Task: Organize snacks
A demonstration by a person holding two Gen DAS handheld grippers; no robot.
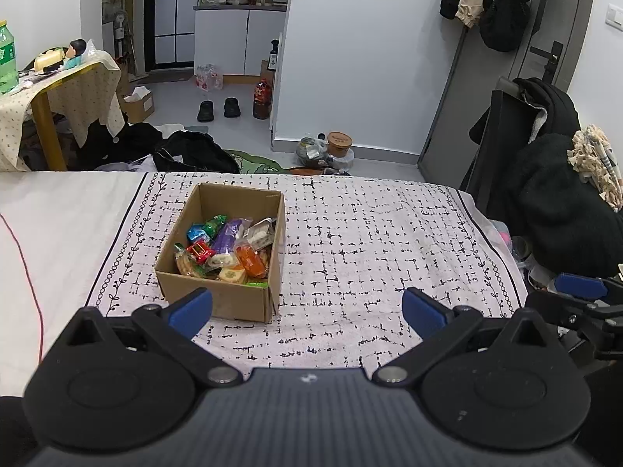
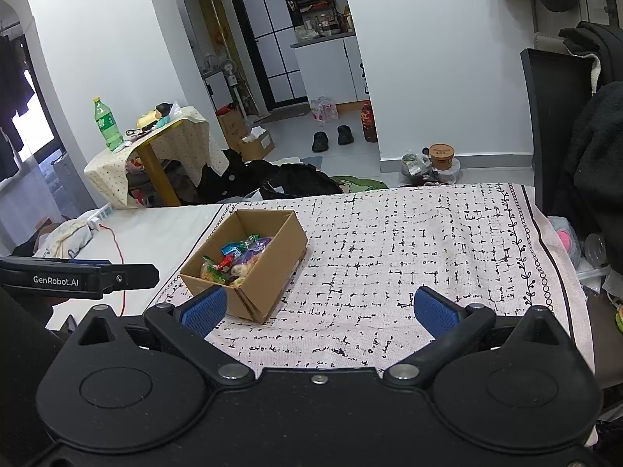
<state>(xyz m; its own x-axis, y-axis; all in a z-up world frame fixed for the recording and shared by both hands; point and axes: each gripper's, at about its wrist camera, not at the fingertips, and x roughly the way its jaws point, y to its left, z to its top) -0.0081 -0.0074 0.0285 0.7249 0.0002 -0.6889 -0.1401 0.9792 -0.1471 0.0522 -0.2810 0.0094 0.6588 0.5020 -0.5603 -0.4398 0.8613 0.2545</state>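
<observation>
A brown cardboard box stands on the patterned cloth. It holds several wrapped snacks in green, purple, orange, red and blue. My left gripper hangs open just in front of the box, its left blue pad beside the box's near wall, nothing between its fingers. My right gripper is also open and empty, to the right of the box's near corner. The left gripper's body shows at the left edge of the right wrist view.
The cloth covers a bed with a plain white sheet and a red cable on the left. A black chair piled with dark clothes stands right of the bed. Beyond are a draped small table, bags and floor clutter.
</observation>
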